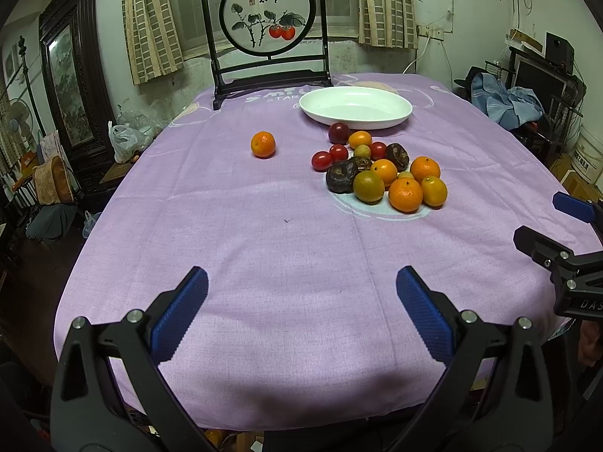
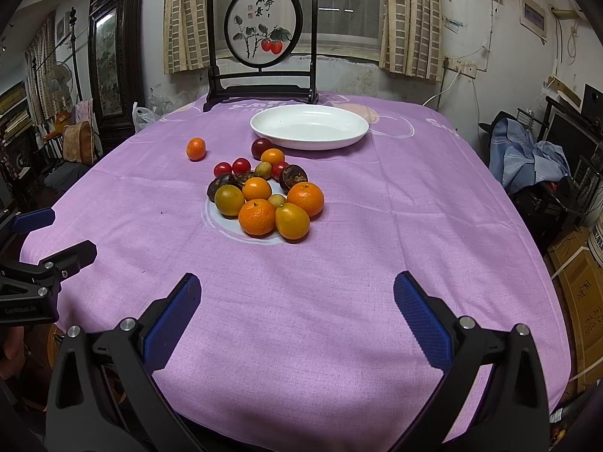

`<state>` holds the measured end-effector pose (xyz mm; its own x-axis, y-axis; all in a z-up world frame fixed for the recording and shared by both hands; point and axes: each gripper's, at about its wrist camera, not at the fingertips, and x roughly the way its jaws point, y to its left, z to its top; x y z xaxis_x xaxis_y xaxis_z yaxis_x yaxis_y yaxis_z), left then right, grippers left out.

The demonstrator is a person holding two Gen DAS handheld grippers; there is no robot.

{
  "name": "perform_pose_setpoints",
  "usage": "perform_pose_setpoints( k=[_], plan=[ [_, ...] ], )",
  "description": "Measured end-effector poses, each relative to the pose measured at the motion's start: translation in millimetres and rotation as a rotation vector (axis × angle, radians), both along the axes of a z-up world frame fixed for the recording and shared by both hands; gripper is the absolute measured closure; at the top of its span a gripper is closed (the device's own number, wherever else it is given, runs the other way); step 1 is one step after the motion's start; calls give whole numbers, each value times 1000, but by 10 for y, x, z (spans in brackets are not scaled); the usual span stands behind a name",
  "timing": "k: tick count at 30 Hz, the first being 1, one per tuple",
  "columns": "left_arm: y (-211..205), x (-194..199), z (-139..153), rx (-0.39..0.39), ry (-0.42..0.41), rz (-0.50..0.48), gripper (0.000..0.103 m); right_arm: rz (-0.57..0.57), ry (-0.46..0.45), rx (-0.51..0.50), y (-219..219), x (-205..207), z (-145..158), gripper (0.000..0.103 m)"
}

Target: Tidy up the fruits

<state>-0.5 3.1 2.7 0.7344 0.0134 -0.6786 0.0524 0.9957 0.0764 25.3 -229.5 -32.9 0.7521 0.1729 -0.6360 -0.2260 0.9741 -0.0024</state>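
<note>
Your left gripper hangs over the near edge of the table with its blue pads spread wide and nothing between them. Your right gripper is the same: fingers wide apart, empty, above the near edge. Each shows in the other's view, at the side, also parted.

The fruit pile sits on the purple cloth past the middle of the table, toward the far edge, well apart from both grippers. It is a tight cluster: oranges, a greenish one, dark wrinkled fruits, red cherry tomatoes, most touching their neighbours. One lone orange lies apart from the pile, toward the left edge.

The white dish stands just beyond the pile, near the far edge, with nothing in it; a dark red fruit lies just beside its near rim. A framed screen stands upright at the far edge, behind the dish
</note>
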Motion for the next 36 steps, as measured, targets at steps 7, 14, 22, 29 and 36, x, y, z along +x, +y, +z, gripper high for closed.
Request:
perform_pose_setpoints(
  k=[7, 14, 22, 29, 36],
  plan=[
    [3, 1, -14, 1, -1, 0, 2, -2, 1, 1, 2, 0, -2, 1],
    [7, 3, -38, 2, 0, 1, 2, -2, 1, 1, 0, 1, -2, 1],
    [7, 4, -42, 2, 1, 2, 2, -1, 3, -2, 15, 19, -4, 1],
    [20, 1, -87, 2, 5, 4, 2, 3, 4, 0, 62, -22, -8, 1],
    [28, 29, -162, 3, 17, 5, 2, 12, 16, 4, 22, 49, -84, 1]
  ],
)
